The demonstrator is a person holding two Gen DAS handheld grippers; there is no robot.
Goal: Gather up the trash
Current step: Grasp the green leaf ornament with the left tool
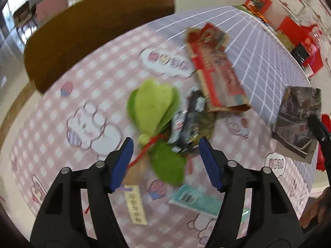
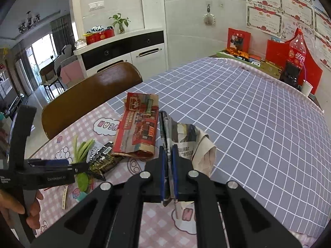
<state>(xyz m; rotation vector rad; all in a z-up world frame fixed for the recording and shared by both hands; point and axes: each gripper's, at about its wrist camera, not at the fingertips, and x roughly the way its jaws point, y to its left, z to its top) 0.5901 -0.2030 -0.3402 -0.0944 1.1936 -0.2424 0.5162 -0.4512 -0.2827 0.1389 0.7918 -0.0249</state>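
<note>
My left gripper hangs open just above a pile of litter on the pink checked cloth. Under its jaws lie a green felt leaf ornament with a red string, and a crumpled black and silver wrapper. Nothing is pinched between the blue pads. A red printed paper bag lies flat beyond the pile, and a teal packet lies nearer. My right gripper is shut on a folded newspaper, held above the table to the right of the red bag. The left gripper shows side-on over the wrapper.
A brown chair back stands against the table's far left edge. Red boxes, a cola bottle and a paper cup line the far right edge. The grey grid cloth covers the right part. A yellow paper tag lies near me.
</note>
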